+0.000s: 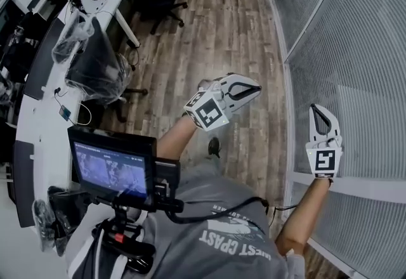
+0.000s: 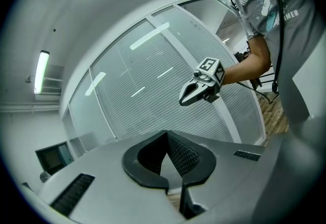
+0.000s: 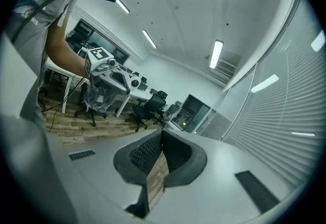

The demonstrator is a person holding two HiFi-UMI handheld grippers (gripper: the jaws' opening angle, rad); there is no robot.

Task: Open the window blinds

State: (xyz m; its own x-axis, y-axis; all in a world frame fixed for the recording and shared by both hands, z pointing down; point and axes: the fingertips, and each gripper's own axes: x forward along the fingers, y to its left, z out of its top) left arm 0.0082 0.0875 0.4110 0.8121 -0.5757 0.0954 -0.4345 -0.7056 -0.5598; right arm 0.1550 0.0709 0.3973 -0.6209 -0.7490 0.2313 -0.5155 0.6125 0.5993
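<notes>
White slatted window blinds point(image 1: 355, 49): slats closed, along the wall at the head view's right | right gripper point(image 1: 315, 108): near them, jaws pressed together, empty | left gripper point(image 1: 255, 89): over brown wood-plank floor point(image 1: 235, 30), jaws together, empty | black office chairs point(image 1: 166, 8): far back, beside long white desk point(image 1: 42, 110)

Wood-plank floor point(image 1: 236, 30), office chairs point(image 1: 166, 8) (black), white desk point(image 1: 38, 122)

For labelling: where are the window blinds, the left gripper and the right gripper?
window blinds point(image 1: 361, 49): head view, on the slats.
left gripper point(image 1: 257, 89): head view, closed fingertips.
right gripper point(image 1: 314, 108): head view, closed fingertips.
</notes>
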